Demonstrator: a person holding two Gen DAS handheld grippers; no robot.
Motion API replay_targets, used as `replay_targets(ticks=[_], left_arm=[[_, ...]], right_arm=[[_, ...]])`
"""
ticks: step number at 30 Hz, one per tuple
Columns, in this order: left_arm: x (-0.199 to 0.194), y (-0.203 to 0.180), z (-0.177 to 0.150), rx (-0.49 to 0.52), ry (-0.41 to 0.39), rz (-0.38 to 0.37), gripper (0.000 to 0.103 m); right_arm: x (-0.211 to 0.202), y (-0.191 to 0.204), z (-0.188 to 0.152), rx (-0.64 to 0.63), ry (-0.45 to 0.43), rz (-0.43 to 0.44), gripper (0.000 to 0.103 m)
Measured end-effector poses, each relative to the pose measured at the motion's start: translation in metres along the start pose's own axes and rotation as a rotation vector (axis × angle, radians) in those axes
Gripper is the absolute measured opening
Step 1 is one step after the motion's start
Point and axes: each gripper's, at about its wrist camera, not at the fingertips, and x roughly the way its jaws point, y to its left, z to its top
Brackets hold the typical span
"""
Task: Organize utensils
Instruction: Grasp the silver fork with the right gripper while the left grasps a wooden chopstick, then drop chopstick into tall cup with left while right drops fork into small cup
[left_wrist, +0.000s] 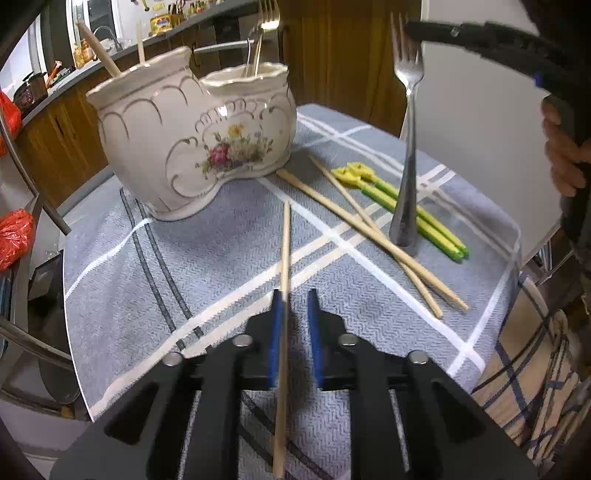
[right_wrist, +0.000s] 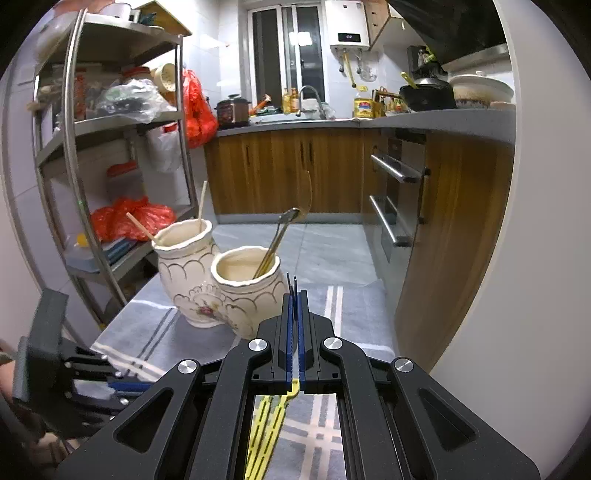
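A cream double-pot ceramic holder stands on the grey checked cloth; chopsticks stick out of its left pot and a fork out of its right pot. My left gripper has its jaws slightly apart with one wooden chopstick lying against the left pad. My right gripper is shut on a metal fork, held upright above the cloth. Two wooden chopsticks and a green-and-yellow pair lie on the cloth. The holder also shows in the right wrist view.
A metal shelf rack with red bags stands left of the table. Wooden kitchen cabinets and an oven are behind. The cloth's right edge drops off beside a patterned fabric.
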Motion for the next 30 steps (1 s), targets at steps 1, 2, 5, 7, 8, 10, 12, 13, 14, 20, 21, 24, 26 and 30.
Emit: replay_targets(ticks=[1, 2, 5, 7, 8, 10, 12, 13, 14, 20, 21, 24, 26, 30], left_arm=[[0.002, 0.0, 0.0, 0.001, 0.01, 0.005, 0.019], [0.004, -0.001, 0.0, 0.003, 0.019, 0.004, 0.019], [0.008, 0.002, 0.004, -0.008, 0.025, -0.01, 0.019], [0.01, 0.005, 0.006, -0.016, 0.027, -0.011, 0.019], [0.012, 0.007, 0.008, -0.019, 0.026, -0.009, 0.013], [0.016, 0.008, 0.012, -0.018, 0.023, -0.005, 0.006], [0.015, 0.011, 0.013, -0.029, -0.002, -0.005, 0.006], [0.013, 0.013, 0.013, -0.037, -0.022, -0.008, 0.006], [0.01, 0.014, 0.014, -0.043, -0.048, -0.016, 0.006], [-0.02, 0.022, 0.017, -0.057, -0.209, -0.018, 0.006], [-0.025, 0.023, 0.018, -0.061, -0.234, -0.018, 0.006], [-0.038, 0.026, 0.021, -0.074, -0.315, -0.008, 0.006], [-0.051, 0.027, 0.02, -0.073, -0.386, -0.002, 0.006], [-0.072, 0.03, 0.02, -0.081, -0.504, 0.012, 0.006]], right_arm=[[-0.001, 0.0, 0.0, -0.002, -0.002, -0.001, 0.003], [-0.002, 0.001, 0.001, -0.003, -0.005, -0.002, 0.003], [-0.003, 0.0, 0.002, -0.003, -0.01, -0.01, 0.003], [-0.002, -0.001, 0.003, 0.001, -0.012, -0.018, 0.003], [-0.002, -0.001, 0.003, 0.002, -0.012, -0.023, 0.003], [0.0, -0.001, 0.003, 0.003, -0.007, -0.036, 0.003], [0.001, 0.0, 0.004, 0.0, -0.006, -0.052, 0.003], [0.001, 0.001, 0.005, -0.005, -0.007, -0.066, 0.003], [0.001, 0.001, 0.006, -0.01, -0.008, -0.079, 0.003], [0.001, 0.004, 0.015, -0.021, -0.023, -0.098, 0.003], [0.002, 0.004, 0.016, -0.02, -0.023, -0.098, 0.003], [0.002, 0.005, 0.02, -0.019, -0.029, -0.102, 0.003], [0.0, 0.006, 0.023, -0.023, -0.036, -0.104, 0.003], [-0.003, 0.009, 0.029, -0.026, -0.054, -0.106, 0.003]])
